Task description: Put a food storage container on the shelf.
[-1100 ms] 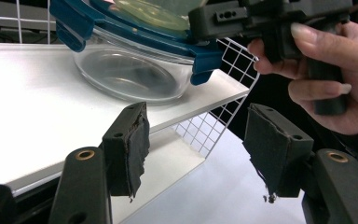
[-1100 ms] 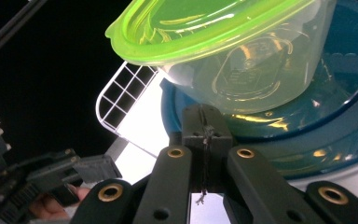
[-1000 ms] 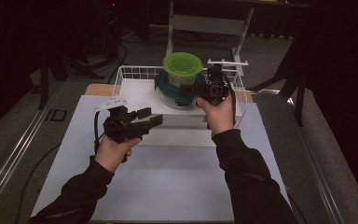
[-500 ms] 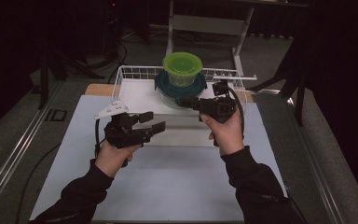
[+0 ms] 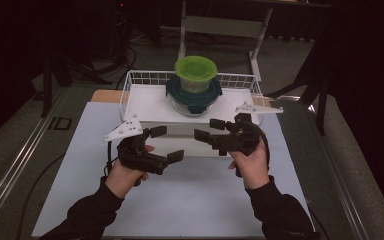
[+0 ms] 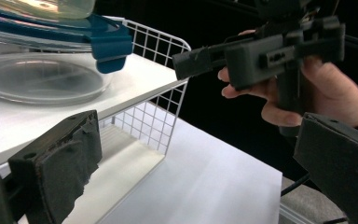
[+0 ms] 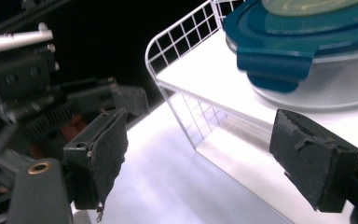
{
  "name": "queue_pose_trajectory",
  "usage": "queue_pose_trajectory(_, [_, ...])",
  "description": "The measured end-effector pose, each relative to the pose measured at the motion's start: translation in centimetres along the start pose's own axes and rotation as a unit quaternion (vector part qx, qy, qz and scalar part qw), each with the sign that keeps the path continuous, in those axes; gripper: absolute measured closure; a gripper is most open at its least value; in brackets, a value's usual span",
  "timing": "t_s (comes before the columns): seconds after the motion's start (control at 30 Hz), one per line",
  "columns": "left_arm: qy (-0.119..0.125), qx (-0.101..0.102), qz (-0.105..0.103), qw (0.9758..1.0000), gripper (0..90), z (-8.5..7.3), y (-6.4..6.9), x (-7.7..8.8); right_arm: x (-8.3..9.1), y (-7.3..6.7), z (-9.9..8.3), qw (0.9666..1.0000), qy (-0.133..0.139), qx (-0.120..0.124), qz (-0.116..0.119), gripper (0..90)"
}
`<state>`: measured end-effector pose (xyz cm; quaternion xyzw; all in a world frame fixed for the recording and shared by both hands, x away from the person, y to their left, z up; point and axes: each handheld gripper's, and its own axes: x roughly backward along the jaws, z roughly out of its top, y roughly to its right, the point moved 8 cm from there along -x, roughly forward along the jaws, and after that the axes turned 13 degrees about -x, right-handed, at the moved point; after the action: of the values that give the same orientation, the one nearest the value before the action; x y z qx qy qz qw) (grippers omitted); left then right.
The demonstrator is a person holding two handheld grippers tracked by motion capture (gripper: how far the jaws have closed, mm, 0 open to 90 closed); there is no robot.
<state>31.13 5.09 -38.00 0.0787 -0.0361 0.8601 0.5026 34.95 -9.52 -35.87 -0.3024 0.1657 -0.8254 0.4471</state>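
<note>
The stacked lidded containers (image 5: 194,90) are seen in the wire basket (image 5: 130,82) just beyond both empty, wide-open grippers, left (image 5: 166,144) and right (image 5: 209,129), whose jaws have just been opened.

The right gripper (image 5: 211,129) comes back from the green-lidded container (image 5: 195,74) toward six o'clock, empty jaws just opening; the left gripper (image 5: 168,144) opens too.

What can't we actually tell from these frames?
- Contents of the green-lidded container: the lid covers it in the high view, and the frame's top edge cuts it off in both gripper views.
- Contents of the teal-lidded glass container: the green one stacked on top hides it in the high view.
- Far wall of the wire basket: partly hidden behind the stack in the high view.
</note>
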Motion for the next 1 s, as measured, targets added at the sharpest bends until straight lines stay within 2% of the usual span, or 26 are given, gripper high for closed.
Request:
queue_pose_trajectory(0.2, [-0.013,-0.015,0.015,0.9997,0.6,-1.1,0.5,0.2,0.1,1.0,-2.1,0.9998,0.003,0.016,-0.008,15.3])
queue_pose_trajectory(0.27, [-0.020,-0.022,0.012,0.9995,0.6,-1.6,0.8,0.2,0.1,1.3,-2.8,0.9999,0.001,0.015,0.000,15.2])
queue_pose_trajectory(0.33, [-0.026,-0.033,0.015,0.9990,0.6,-2.1,1.1,0.3,0.1,1.9,-3.5,0.9997,-0.002,0.020,-0.011,15.4])
queue_pose_trajectory(0.47, [-0.030,-0.033,0.009,0.9989,0.6,-3.1,1.6,0.2,0.0,2.9,-5.0,0.9997,-0.008,0.017,-0.014,15.7])
queue_pose_trajectory(0.63, [-0.034,-0.036,0.004,0.9988,0.6,-4.6,2.1,0.1,0.0,3.6,-6.7,0.9999,-0.011,0.012,-0.004,15.9])
queue_pose_trajectory(0.87, [-0.043,-0.035,-0.008,0.9985,0.6,-6.4,2.9,0.0,0.3,4.8,-8.9,0.9996,-0.022,0.013,-0.015,18.2])
queue_pose_trajectory(1.0, [-0.050,-0.046,-0.014,0.9976,0.6,-7.3,3.4,0.2,0.6,5.4,-10.0,0.9995,-0.025,0.011,-0.016,18.2])
